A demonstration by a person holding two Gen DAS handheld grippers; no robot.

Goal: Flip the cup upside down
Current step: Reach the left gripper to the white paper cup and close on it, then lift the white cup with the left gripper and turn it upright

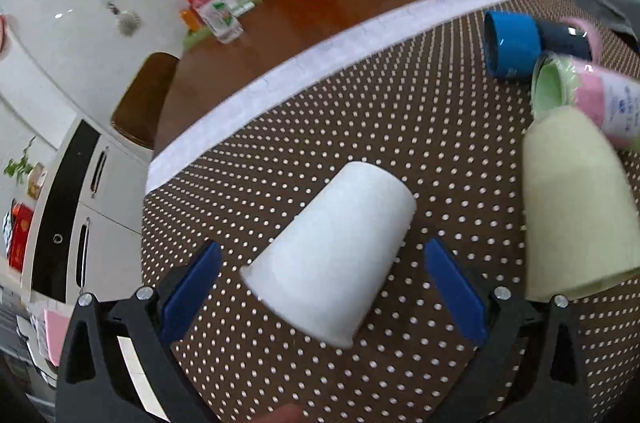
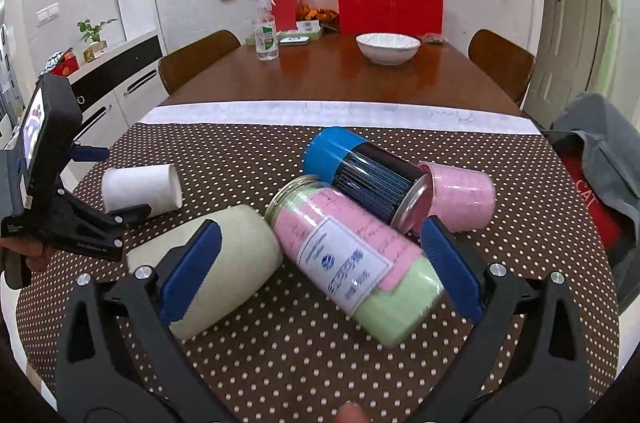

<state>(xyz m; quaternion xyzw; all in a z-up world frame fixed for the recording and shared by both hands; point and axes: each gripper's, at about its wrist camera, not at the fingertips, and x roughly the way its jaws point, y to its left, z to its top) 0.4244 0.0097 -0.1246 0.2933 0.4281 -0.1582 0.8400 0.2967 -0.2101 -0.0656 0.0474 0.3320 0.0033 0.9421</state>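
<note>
Left hand-held gripper is held open astride the toppled white paper cup; light, crushable, best pinched gently mid-wall.

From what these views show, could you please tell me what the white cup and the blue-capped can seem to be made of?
White cup: probably paper, or perhaps thin plastic; matte and opaque, with a thin rolled rim.
Blue-capped can: apparently metal, with a shiny silvery end rim and a glossy dark printed wall; its smooth blue cap looks plastic.

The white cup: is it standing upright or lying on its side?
Lying on its side. The white cup rests along the dotted cloth.
</note>
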